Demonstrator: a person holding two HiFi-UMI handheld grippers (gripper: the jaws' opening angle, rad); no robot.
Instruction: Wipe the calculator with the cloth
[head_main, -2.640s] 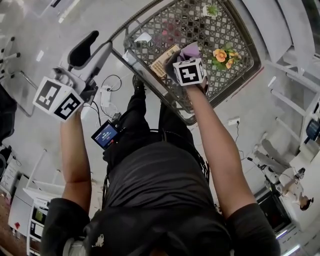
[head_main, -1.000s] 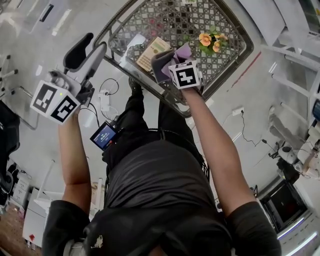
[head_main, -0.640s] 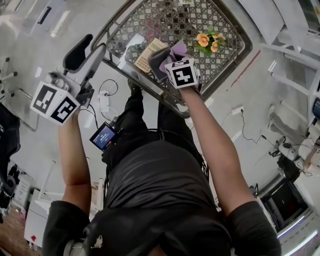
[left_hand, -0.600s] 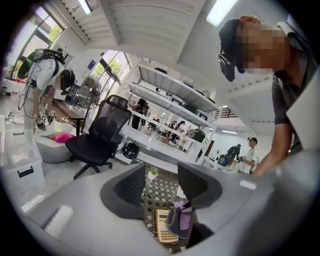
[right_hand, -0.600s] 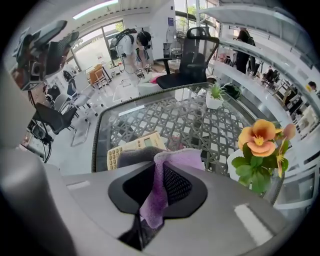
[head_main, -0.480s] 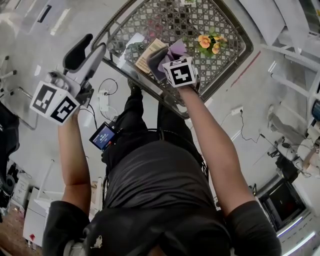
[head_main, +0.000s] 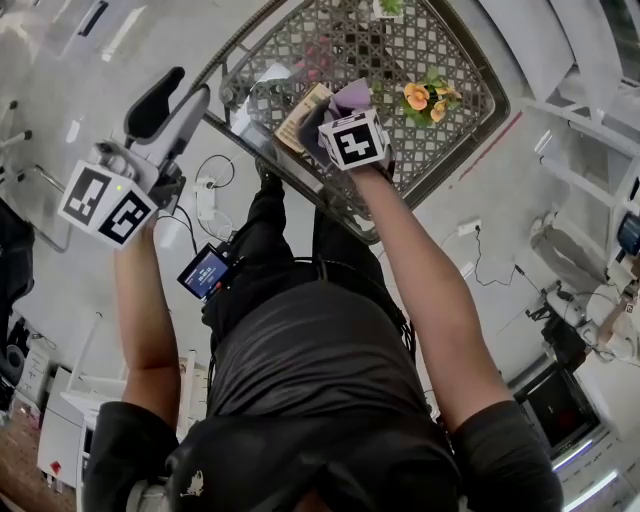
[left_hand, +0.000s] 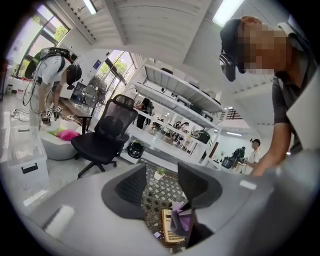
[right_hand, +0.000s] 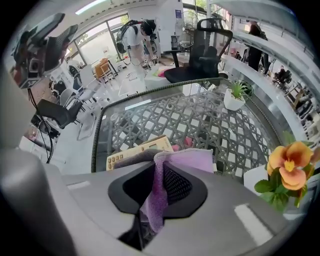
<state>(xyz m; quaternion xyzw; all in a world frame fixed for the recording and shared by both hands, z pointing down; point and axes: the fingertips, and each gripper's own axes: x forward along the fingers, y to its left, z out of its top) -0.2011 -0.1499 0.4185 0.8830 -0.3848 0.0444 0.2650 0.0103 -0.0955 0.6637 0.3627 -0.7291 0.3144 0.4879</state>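
A beige calculator (head_main: 296, 117) lies on the glass table near its front left edge. My right gripper (right_hand: 159, 186) points steeply down over it and is shut on a purple cloth (right_hand: 186, 160). The cloth (head_main: 350, 97) hangs over the calculator's right part, and only the left end of the calculator (right_hand: 135, 151) shows. Whether the cloth touches it I cannot tell. My left gripper (head_main: 192, 82) is held off the table's left side with its jaws open and nothing between them. Between those jaws the calculator (left_hand: 169, 232) and the cloth (left_hand: 181, 220) show far off.
The round glass table (head_main: 450, 150) has a lattice base. A pot of orange flowers (head_main: 428, 97) stands right of the cloth, a small green plant (right_hand: 234, 95) farther back. An office chair (left_hand: 102, 137), cables on the floor (head_main: 212, 190) and other people (left_hand: 47, 80) are around.
My right gripper has carried the cloth leftward across the calculator, and more of the calculator is now covered. The left gripper has barely moved.
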